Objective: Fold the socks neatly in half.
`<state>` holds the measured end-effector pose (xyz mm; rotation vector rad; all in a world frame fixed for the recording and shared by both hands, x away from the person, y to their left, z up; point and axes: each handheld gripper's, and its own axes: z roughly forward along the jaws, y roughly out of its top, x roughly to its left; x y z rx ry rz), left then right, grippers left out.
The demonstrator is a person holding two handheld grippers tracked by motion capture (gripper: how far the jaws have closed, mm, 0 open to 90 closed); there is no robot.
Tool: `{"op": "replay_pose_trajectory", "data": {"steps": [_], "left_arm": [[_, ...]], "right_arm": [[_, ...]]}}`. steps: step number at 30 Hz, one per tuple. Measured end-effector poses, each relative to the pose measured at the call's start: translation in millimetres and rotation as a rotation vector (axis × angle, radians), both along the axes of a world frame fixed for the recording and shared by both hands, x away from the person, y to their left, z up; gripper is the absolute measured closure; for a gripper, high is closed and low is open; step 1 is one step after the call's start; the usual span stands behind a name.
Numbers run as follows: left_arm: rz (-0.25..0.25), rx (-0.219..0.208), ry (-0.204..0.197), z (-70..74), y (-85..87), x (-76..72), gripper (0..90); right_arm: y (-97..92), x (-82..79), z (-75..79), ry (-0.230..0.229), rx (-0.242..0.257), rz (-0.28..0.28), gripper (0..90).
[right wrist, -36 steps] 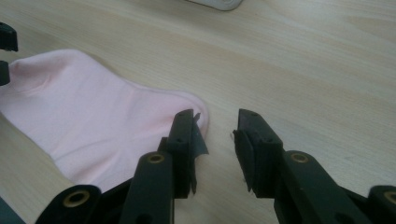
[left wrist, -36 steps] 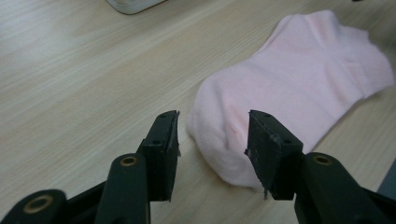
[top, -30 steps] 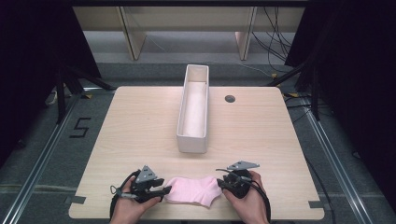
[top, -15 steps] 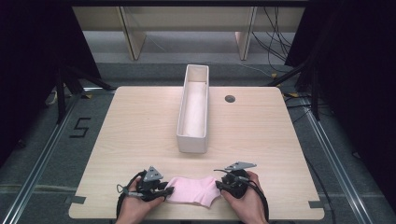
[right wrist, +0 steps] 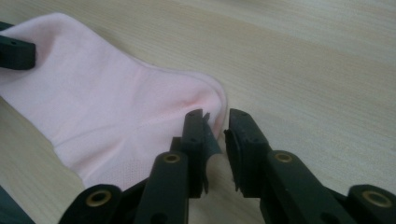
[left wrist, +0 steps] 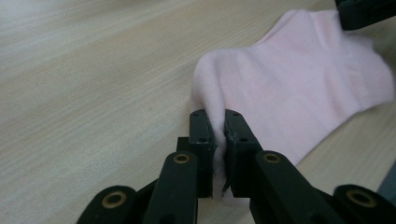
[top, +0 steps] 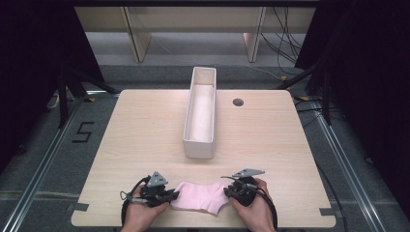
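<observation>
A pink sock [top: 200,195] lies flat near the table's front edge, between my two grippers. My left gripper [top: 171,195] is at its left end. In the left gripper view the jaws [left wrist: 219,121] have just been closing and now pinch a raised fold of the sock [left wrist: 303,84] between the pads. My right gripper [top: 228,193] is at the sock's right end. Its jaws [right wrist: 215,119] have also been closing, but a gap shows between them, with the edge of the sock [right wrist: 116,107] just at the left fingertip.
A long white open box [top: 199,145] stands upright in the middle of the wooden table [top: 145,130], running away from me. A small dark round hole [top: 238,102] is at the back right. Floor rails and cables surround the table.
Both hands have stayed at the sock's ends. The left gripper has turned slightly, so its grey top plate now shows. The sock has kept its place.
</observation>
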<state>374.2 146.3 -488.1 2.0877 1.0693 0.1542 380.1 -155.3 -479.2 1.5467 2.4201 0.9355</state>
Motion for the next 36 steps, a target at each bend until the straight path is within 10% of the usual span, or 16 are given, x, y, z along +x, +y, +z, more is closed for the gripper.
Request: {"op": "replay_pose_trajectory", "data": {"steps": [11, 36], "left_arm": [[-0.038, -0.041, 0.056, 23.6, 5.9, 6.1, 81.8], [-0.130, 0.018, 0.040, 48.0, -19.0, 14.4, 81.5]], "right_arm": [[7.7, 2.2, -6.7, 0.003, -0.016, 0.024, 81.9], [20.7, 5.6, -7.7, -0.018, -0.020, 0.039, 81.9]]}}
